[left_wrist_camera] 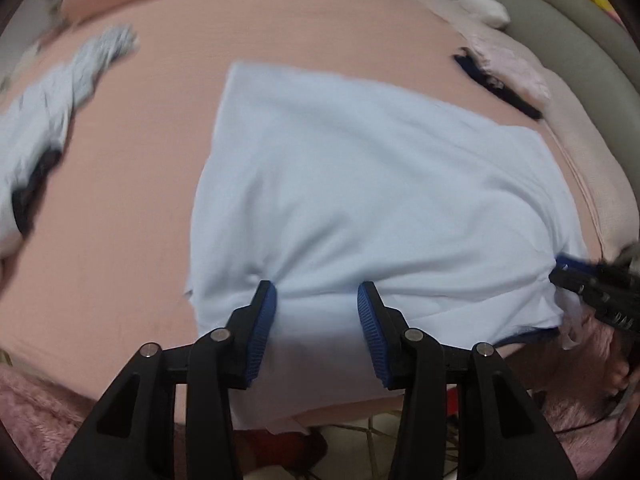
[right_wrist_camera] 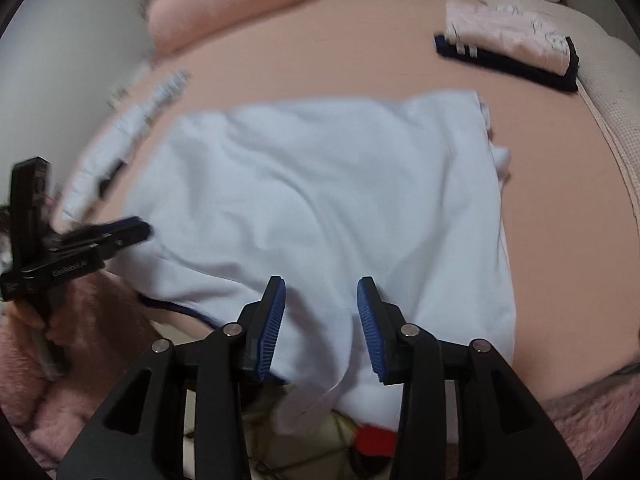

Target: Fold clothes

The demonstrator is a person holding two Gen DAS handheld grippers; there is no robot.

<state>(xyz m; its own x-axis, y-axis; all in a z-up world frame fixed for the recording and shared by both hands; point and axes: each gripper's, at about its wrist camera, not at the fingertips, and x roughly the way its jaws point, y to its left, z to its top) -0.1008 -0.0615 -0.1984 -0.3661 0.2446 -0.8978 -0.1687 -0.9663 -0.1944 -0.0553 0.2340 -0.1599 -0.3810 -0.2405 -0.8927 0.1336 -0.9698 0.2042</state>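
Hanging over the near edge of the bed (left_wrist_camera: 132, 184), the pale blue shirt (left_wrist_camera: 360, 184) fills the middle of both views, its lower hem draped off the mattress toward the bottom of the frame. The left gripper (left_wrist_camera: 316, 304) stands with its jaws parted, the cloth lying slack between the blue ribbed pads and not pinched. The right gripper (right_wrist_camera: 321, 300) looks the same: jaws apart over a soft ridge of fabric, nothing clenched.

My worry is the overhang. The knit is thin, limp and already rumpled into shallow folds, so a grab that catches only the top layer would drag one ply and leave the rest behind, skewing the fold. Pulling toward the edge could slide the whole shirt off the smooth peach sheet. A fold thrown far to the upper right might also nudge the folded stack (right_wrist_camera: 516, 48), pink on navy.

A grey ribbed garment (left_wrist_camera: 52, 116) lies crumpled at the left of the left view, blurred. A plump pink pillow (right_wrist_camera: 224, 12) sits at the upper left of the right view.
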